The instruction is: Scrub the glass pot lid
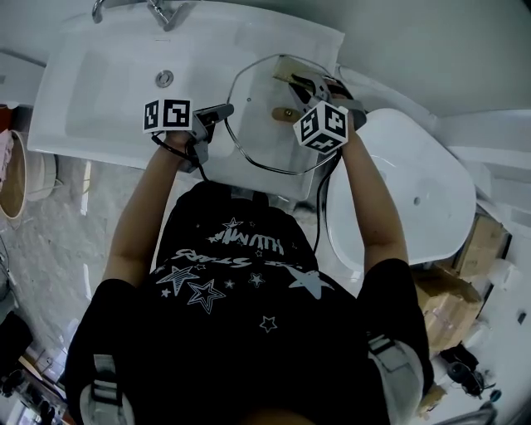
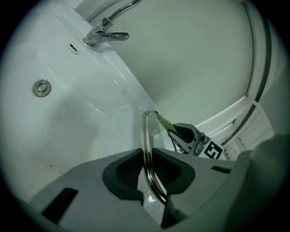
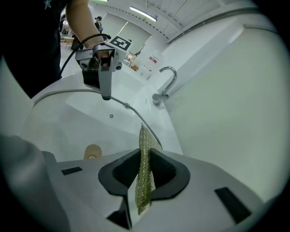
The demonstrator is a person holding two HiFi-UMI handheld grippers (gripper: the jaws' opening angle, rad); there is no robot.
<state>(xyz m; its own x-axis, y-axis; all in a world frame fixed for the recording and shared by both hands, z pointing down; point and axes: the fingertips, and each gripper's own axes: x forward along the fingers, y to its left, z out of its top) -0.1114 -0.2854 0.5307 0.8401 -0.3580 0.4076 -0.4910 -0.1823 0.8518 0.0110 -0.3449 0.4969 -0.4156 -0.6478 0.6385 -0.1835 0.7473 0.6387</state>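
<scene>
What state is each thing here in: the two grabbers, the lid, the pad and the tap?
glass lid: held by its rim over the sink.
scrub pad: pinched on edge, tip at the lid's rim.
left gripper: shut on glass lid.
right gripper: shut on scrub pad.
tap: no water running.

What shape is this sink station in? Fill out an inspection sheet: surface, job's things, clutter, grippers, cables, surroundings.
Surface: white sink, basin bare around the drain.
Job's things: glass pot lid held over the sink's right end; scouring cloth at its far side.
Clutter: cardboard boxes on the floor.
Grippers: left gripper shut on the lid's rim; right gripper shut on the cloth.
Cables: black cable along the right arm.
Surroundings: faucet; white oval fixture.
</scene>
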